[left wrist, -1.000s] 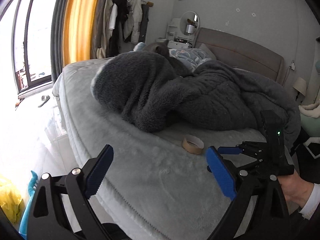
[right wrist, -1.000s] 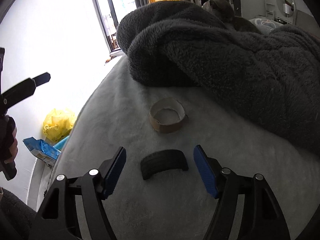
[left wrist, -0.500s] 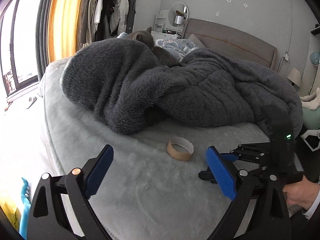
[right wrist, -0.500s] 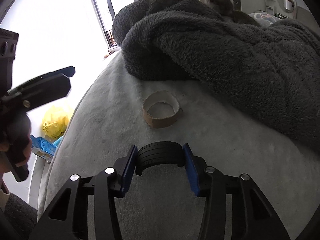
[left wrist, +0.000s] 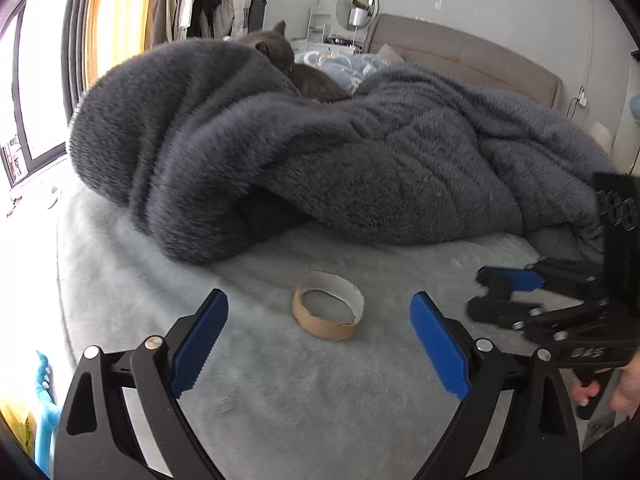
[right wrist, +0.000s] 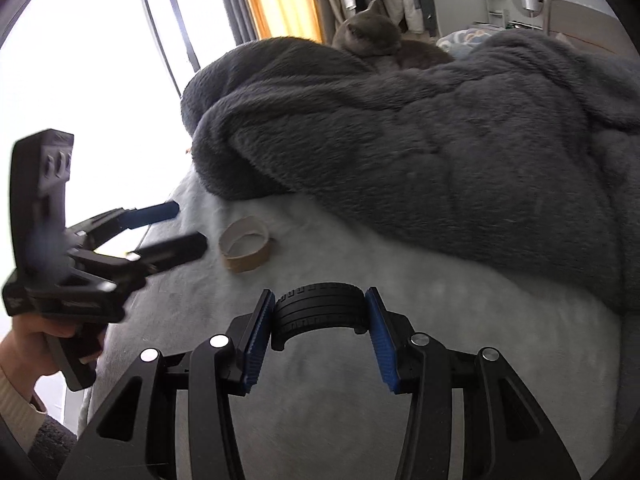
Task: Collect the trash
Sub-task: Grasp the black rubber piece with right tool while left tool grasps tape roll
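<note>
1. Right tool (right wrist: pixel 319 334) — we see its blue pads clenched on either end of a black tyre piece (right wrist: pixel 318 309), a curved, ribbed arc lifted clear of the bed (right wrist: pixel 460 360).
2. Left tool (left wrist: pixel 318 346) — released, its pads standing wide apart with nothing between them; we see it just short of the ring (left wrist: pixel 327 310) and angled down at it.
3. Ring: a brown cardboard tape core, lying flat on the pale grey bed cover, near the edge of the blanket (left wrist: pixel 360 152). In the right wrist view it sits between the two tools, touching neither.
4. Blanket: dark grey and fluffy, heaped across the far half of the bed.
5. Cat (right wrist: pixel 370 36) — grey, resting on top of the blanket towards the window side.
6. Hand (right wrist: pixel 34 344): we see it gripping the left tool's handle, with a cream sleeve cuff at the wrist.
7. Background: orange curtain (left wrist: pixel 116 20), hung clothes and a round mirror (left wrist: pixel 357 0) by the headboard.
</note>
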A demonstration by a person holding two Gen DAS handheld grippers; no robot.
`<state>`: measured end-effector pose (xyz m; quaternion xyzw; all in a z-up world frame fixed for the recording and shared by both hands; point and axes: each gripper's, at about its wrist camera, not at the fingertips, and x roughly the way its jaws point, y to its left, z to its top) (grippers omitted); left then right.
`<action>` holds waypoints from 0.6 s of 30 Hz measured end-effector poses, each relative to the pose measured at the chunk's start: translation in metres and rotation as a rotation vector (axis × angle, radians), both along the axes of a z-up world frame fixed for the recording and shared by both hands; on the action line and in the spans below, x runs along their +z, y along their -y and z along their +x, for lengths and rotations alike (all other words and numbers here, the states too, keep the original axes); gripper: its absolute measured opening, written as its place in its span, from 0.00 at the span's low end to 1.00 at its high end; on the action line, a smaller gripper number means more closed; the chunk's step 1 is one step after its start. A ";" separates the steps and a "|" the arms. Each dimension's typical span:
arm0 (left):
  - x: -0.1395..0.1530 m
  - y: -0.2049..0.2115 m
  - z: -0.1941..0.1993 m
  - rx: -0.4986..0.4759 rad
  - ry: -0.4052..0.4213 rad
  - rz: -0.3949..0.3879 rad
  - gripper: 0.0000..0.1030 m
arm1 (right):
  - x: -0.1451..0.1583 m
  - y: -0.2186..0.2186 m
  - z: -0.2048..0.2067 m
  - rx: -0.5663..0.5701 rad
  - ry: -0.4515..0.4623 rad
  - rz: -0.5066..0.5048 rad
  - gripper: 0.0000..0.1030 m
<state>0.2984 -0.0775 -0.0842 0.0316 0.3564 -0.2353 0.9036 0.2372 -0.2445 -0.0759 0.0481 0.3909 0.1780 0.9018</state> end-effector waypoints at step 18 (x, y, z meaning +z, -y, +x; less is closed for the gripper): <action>-0.032 0.040 0.030 0.058 -0.085 0.112 0.71 | 0.000 0.055 -0.016 -0.033 -0.006 0.042 0.46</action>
